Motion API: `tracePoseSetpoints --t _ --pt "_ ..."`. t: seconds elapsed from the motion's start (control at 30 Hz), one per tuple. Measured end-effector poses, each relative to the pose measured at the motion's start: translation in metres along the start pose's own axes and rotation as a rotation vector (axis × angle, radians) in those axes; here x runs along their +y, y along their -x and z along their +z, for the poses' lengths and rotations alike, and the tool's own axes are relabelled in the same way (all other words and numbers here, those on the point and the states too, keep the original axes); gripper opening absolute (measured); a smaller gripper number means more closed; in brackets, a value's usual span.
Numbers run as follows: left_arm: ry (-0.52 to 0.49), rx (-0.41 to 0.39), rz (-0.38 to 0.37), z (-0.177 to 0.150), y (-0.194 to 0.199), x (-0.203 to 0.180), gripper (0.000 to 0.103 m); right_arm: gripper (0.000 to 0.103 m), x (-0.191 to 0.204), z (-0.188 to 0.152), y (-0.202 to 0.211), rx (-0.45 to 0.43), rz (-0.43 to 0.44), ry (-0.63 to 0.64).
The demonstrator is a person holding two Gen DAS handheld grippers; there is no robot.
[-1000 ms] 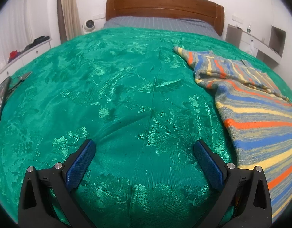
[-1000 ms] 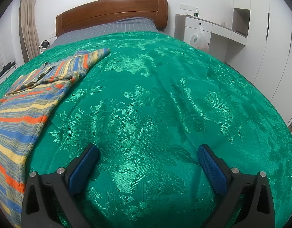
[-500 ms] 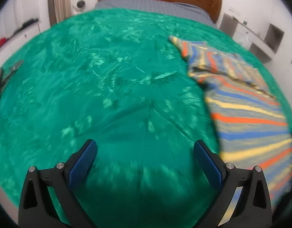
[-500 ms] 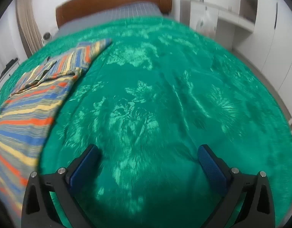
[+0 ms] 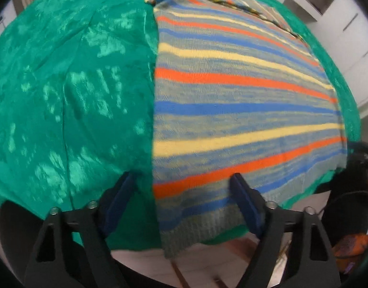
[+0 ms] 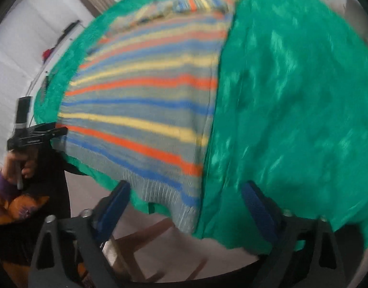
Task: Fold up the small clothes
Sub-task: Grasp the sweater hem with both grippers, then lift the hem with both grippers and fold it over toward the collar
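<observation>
Between both spread tongs [image 5: 184, 199], seemingly untouched, hangs the sweater's hem [image 5: 195, 225].

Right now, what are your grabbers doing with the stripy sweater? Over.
Left hand-held gripper open, right hand-held gripper open, both at the sweater hem. Sweater flat on the green bedspread, hem overhanging. Nothing blocking.

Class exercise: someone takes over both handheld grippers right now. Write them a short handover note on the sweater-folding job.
Left gripper: open, holding nothing, at the striped sweater's near left hem corner.
Right gripper: open, holding nothing, at the near right hem corner.
Sweater: lies flat on the green bedspread, ribbed hem hanging over the bed's near edge.
Done: no fold visible.
Left: grasp the hem corners and fold.
</observation>
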State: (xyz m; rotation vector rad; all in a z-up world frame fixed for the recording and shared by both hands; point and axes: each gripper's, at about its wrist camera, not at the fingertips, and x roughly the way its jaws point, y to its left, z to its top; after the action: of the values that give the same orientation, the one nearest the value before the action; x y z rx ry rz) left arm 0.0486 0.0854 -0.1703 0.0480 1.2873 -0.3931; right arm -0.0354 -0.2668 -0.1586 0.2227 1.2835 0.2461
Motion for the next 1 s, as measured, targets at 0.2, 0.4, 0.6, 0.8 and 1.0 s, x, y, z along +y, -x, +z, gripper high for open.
tracePoseSetpoints --t 0.2,0.4,0.6,0.8,1.0 --pt "-0.040 0.054 0.022 -0.016 0.004 -0.013 0.005 0.007 -0.003 -0.003 -0.019 0.080 0.036 -0.065" --pt "0.042 -0.016 -0.119 -0.019 0.039 0.005 0.004 0.007 -0.002 -0.006 0.028 -0.005 0.159 -0.098" --pt "0.085 -0.179 -0.264 0.032 0.081 0.018 0.004 0.007 -0.007 0.036 0.067 -0.182 0.243 -0.125" --pt "0.148 -0.308 -0.269 0.132 0.081 0.046 0.004 0.007 -0.022 0.129 0.075 -0.351 0.173 -0.105" --pt "0.199 -0.313 -0.217 0.242 0.039 0.058 0.004 0.007 -0.049 0.242 0.048 -0.412 0.115 -0.128"
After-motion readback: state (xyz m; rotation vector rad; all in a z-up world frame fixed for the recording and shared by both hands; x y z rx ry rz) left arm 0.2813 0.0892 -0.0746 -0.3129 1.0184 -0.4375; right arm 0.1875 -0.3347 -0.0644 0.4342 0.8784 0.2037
